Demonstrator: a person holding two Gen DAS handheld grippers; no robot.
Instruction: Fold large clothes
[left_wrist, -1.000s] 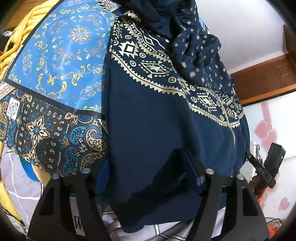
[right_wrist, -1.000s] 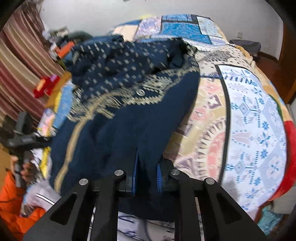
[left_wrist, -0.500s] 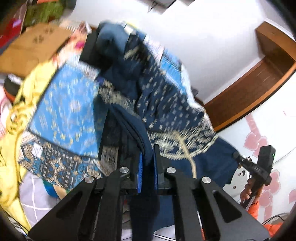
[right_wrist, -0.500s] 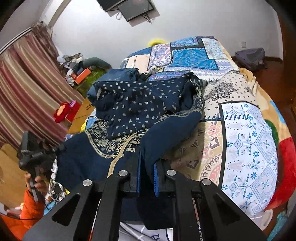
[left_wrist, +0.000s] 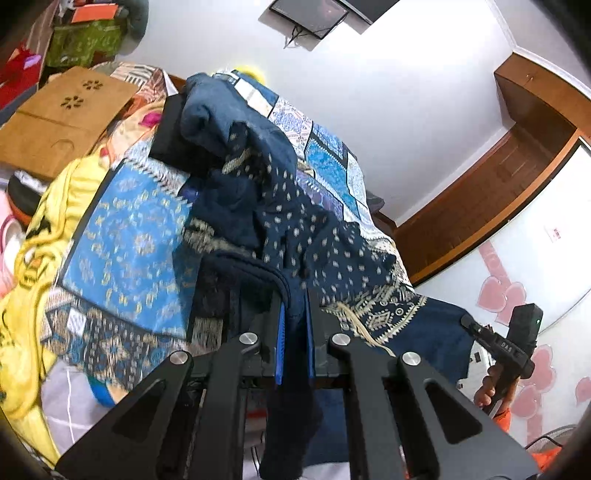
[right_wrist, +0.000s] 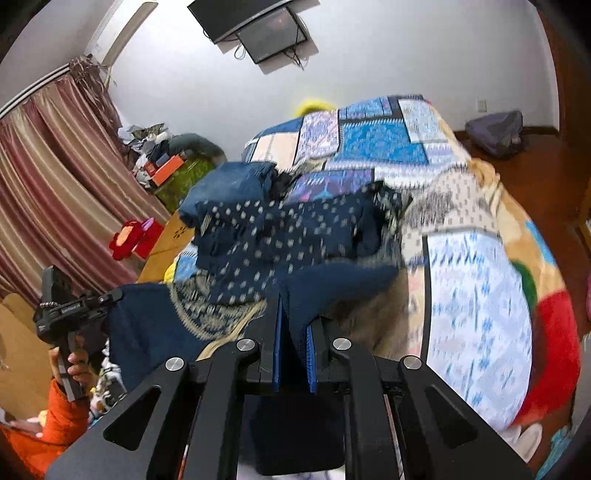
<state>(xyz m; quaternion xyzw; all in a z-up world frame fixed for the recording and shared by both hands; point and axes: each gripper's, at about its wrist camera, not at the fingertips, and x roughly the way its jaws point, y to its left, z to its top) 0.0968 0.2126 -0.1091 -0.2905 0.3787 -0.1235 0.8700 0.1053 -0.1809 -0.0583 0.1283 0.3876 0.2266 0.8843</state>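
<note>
While the navy patterned garment (left_wrist: 317, 236) lies on the quilt (left_wrist: 133, 236), your left gripper (left_wrist: 293, 317) and right gripper (right_wrist: 293, 325) each pinch its hem.

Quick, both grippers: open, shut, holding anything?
Left gripper: shut on the hem of the navy garment.
Right gripper: shut on the same garment's hem.

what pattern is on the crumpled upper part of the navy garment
Small pale dots on the navy patterned garment, clearest in the right wrist view.
</note>
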